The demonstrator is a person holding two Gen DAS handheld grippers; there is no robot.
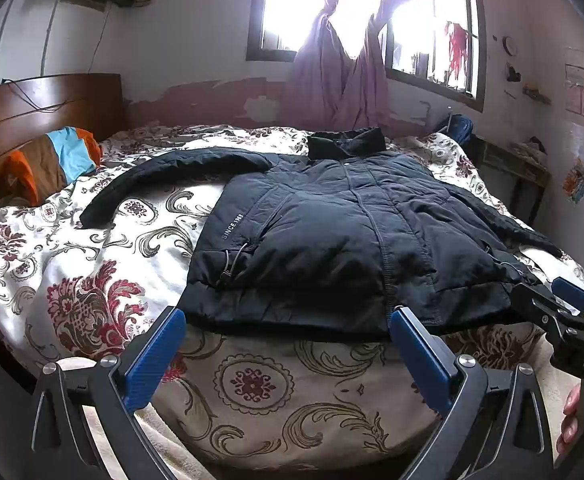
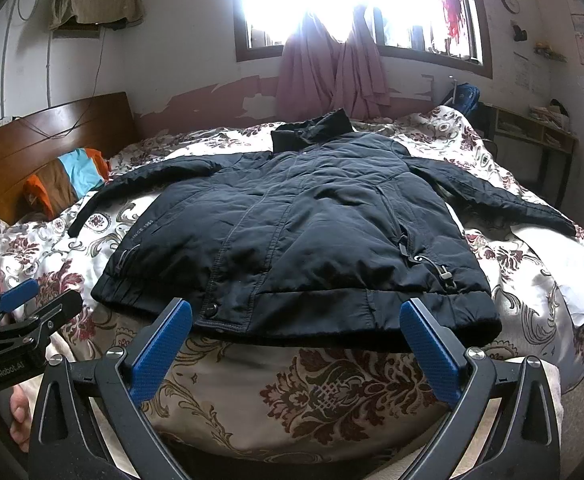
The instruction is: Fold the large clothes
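A dark navy padded jacket (image 1: 344,232) lies flat and face up on the bed, collar toward the window, both sleeves spread out to the sides; it also shows in the right wrist view (image 2: 292,224). My left gripper (image 1: 287,320) is open and empty, its blue fingers just short of the jacket's hem. My right gripper (image 2: 296,312) is open and empty, also at the hem, a little further right. Each gripper shows at the edge of the other's view: the right one (image 1: 564,304), the left one (image 2: 27,300).
The bed has a floral quilt (image 1: 91,280) and a wooden headboard (image 1: 31,112) at left, with an orange, brown and blue pillow (image 1: 55,160). A window with pink curtains (image 1: 340,80) is behind. A small desk (image 2: 532,132) stands at right.
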